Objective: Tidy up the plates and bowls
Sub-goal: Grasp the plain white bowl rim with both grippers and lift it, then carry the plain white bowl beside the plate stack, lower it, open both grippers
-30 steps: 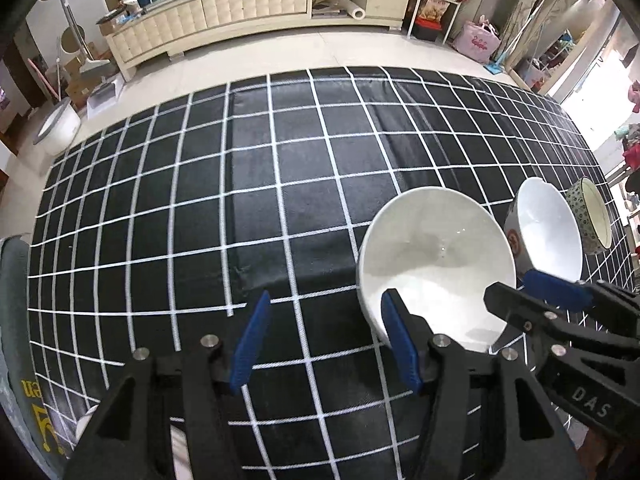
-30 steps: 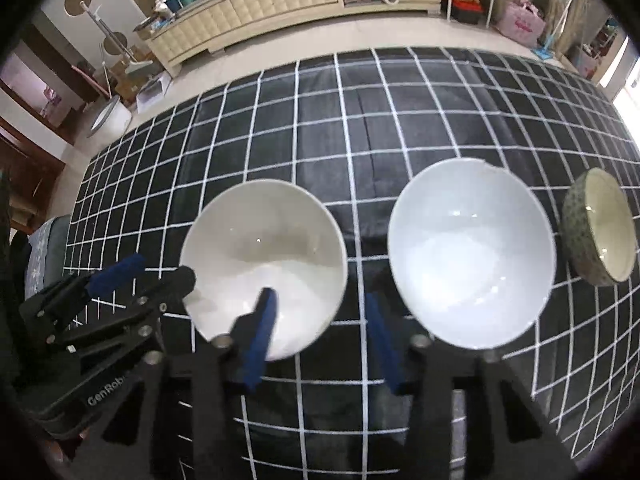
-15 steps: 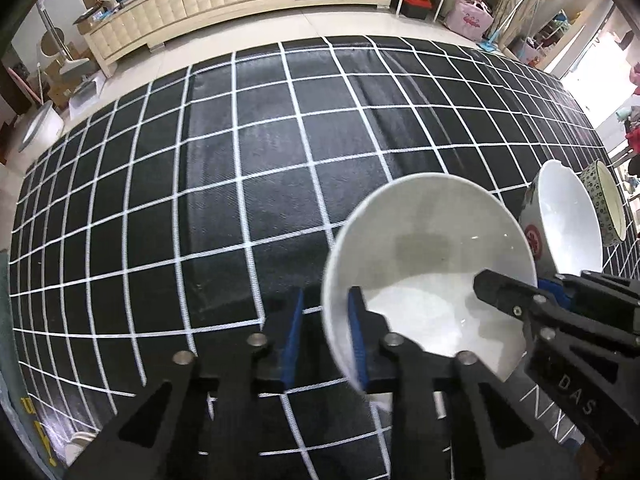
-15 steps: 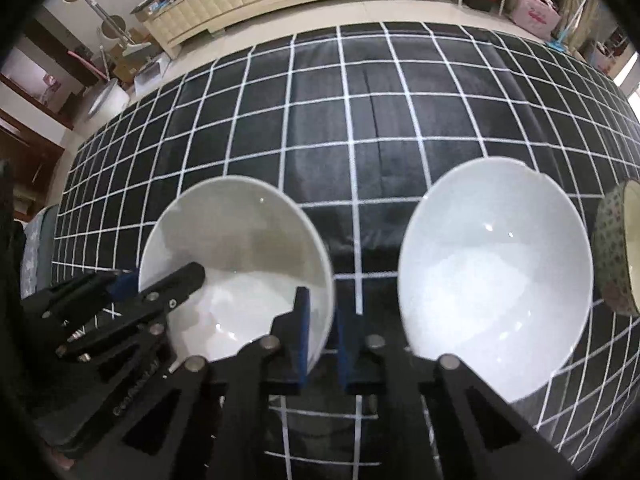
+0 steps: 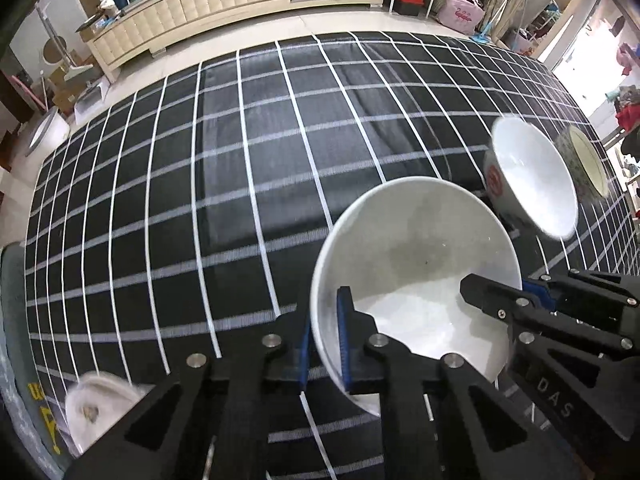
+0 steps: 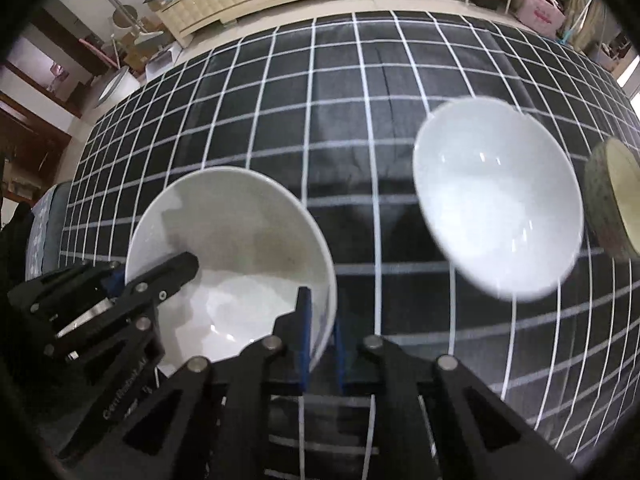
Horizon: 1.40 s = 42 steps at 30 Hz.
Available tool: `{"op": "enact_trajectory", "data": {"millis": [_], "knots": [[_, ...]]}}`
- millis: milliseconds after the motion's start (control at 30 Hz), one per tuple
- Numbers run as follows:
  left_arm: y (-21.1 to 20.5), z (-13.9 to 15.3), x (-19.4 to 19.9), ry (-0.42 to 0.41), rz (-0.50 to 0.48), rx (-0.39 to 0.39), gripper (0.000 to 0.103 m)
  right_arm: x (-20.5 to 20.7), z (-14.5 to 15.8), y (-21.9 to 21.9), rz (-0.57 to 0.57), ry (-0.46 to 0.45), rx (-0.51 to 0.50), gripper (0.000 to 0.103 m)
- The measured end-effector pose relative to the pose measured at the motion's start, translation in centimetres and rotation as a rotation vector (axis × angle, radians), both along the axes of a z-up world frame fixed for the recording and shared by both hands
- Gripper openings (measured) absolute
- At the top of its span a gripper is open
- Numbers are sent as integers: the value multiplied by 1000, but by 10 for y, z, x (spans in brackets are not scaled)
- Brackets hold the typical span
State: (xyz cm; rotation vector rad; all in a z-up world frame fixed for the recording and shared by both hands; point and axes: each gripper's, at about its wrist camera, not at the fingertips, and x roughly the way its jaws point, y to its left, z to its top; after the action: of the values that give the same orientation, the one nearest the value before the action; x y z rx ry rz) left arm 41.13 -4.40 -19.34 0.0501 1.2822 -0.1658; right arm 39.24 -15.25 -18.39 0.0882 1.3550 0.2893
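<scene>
A large white bowl (image 5: 416,264) is held by both grippers. My left gripper (image 5: 324,344) is shut on its left rim, and my right gripper (image 6: 320,336) is shut on its right rim; the bowl also shows in the right wrist view (image 6: 232,256). It looks lifted off the black checked cloth (image 5: 240,160). A second white bowl with a red mark (image 5: 528,176) stands to the right, seen too in the right wrist view (image 6: 496,204). A speckled bowl (image 5: 584,164) stands beyond it at the far right (image 6: 612,196).
A white dish (image 5: 96,408) lies at the cloth's near left edge. A cream sideboard (image 5: 188,12) stands across the floor behind the table. Bags and shelves (image 5: 460,12) stand at the back right.
Both grippers closed on the large white bowl's rim, one on each side. The bowl has since risen and the views have shifted, with the other bowls now farther off.
</scene>
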Motion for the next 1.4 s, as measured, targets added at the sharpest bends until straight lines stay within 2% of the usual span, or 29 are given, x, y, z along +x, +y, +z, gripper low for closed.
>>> {"op": "enact_trajectory", "data": {"millis": [267, 533, 800, 1033, 1200, 1267, 1300, 1333, 1367, 1400], "knots": [[6, 2, -61, 27, 26, -20, 10, -49, 8, -6, 19, 9, -3, 13], [-1, -10, -105, 65, 46, -52, 10, -71, 8, -11, 32, 27, -23, 13], [4, -13, -122, 83, 45, -58, 10, -98, 3, -24, 36, 43, -34, 12], [4, -24, -129, 105, 50, -63, 10, -105, -5, -18, 40, 46, -41, 12], [-4, -26, -127, 89, 39, -39, 11, -109, -5, -19, 46, 30, -48, 12], [-6, -25, -128, 87, 40, -1, 16, -109, -5, -24, 38, 33, -27, 12], [-6, -21, -130, 69, 49, 35, 27, -110, -5, -24, 51, 33, -34, 12], [-5, -16, -132, 41, 58, 73, 43, -111, -4, -25, 61, 19, -52, 12], [-5, -13, -134, 23, 63, 109, 50, -113, -3, -26, 63, 7, -77, 16], [-6, -11, -135, 15, 58, 132, 53, -114, -2, -27, 65, 9, -113, 31]]}}
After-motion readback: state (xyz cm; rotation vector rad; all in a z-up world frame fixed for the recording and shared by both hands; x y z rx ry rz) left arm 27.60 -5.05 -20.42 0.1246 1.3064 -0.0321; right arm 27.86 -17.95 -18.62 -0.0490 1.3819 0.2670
